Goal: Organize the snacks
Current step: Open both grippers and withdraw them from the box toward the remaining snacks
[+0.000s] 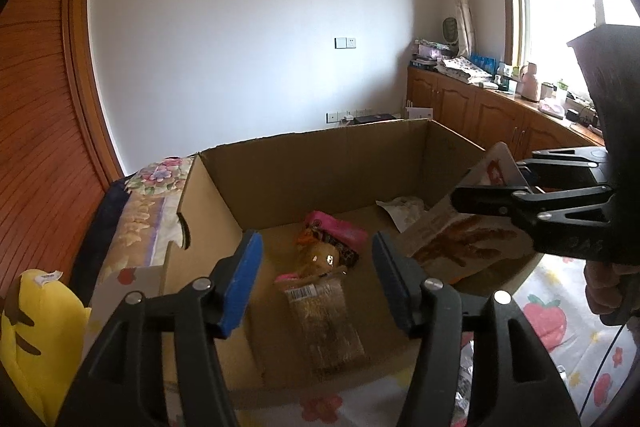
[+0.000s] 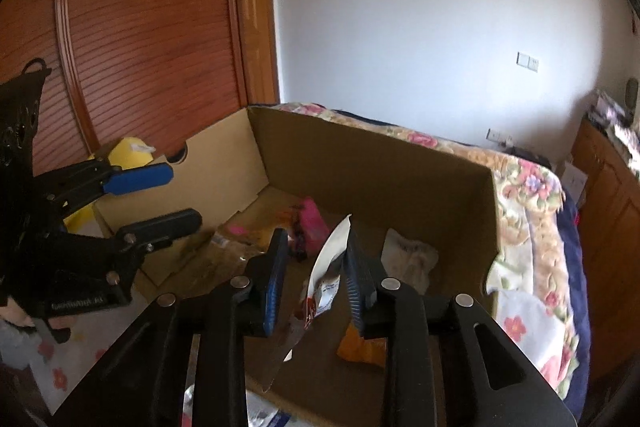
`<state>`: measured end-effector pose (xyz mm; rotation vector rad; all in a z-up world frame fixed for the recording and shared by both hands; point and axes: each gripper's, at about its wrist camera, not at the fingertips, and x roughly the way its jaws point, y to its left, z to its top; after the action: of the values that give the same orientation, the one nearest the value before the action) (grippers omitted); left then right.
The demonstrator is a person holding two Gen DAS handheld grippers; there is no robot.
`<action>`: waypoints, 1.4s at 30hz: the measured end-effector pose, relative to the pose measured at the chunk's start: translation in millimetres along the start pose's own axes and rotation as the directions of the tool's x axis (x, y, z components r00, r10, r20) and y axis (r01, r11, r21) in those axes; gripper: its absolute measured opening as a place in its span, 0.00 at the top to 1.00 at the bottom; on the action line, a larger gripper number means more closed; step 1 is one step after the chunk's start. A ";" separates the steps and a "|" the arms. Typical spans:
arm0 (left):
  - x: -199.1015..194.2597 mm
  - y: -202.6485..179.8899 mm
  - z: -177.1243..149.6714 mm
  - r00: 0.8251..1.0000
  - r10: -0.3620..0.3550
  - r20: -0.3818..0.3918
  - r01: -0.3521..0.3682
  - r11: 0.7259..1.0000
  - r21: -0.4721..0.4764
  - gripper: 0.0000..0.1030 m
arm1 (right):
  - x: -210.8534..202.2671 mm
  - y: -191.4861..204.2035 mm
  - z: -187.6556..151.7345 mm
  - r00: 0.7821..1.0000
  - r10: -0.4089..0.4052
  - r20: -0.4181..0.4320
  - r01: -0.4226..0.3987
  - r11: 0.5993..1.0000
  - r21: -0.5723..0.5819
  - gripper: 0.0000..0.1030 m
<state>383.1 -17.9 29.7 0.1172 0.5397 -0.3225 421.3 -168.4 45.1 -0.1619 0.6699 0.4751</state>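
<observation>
Several snack packets lie in the open cardboard box (image 1: pixel 320 163). On its floor are a clear-wrapped brownish bar (image 1: pixel 326 323) with a barcode label, an orange-and-gold packet (image 1: pixel 320 255) whose print is too blurred to read, a pink packet (image 1: pixel 340 229) partly under it, and a crumpled white wrapper (image 1: pixel 404 211) near the far right corner.

Over the box's right side the right gripper (image 1: pixel 486 187) is clamped on a large flat pouch (image 1: pixel 464 243) printed with brown sticks. The left wrist view shows one finger across the pouch's upper part. In the right wrist view the pouch (image 2: pixel 326 267) appears edge-on, pinched against the right-hand finger, and its lower part is cut off behind the fingers; an orange corner shows below.

The left gripper (image 1: pixel 318 287) hangs above the near floor of the box with its blue pads (image 1: pixel 244 287) apart and nothing between them.

A hand (image 1: pixel 608 291) on the right gripper's handle is only partly visible at the frame edge. The box sits on a flowered bedcover (image 2: pixel 528 195), and a yellow plush toy (image 1: pixel 36 323) is cut off at the left.
</observation>
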 end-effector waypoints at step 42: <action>-119.4 -52.4 -124.5 0.997 -0.025 -0.078 0.024 1.000 -0.017 0.43 | -142.3 30.8 -124.9 0.997 -0.049 -0.061 0.057 0.988 0.142 0.58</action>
<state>208.6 -10.9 -15.5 0.1081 0.6214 -0.3383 240.0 -230.7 38.1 -0.0576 0.7515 0.3710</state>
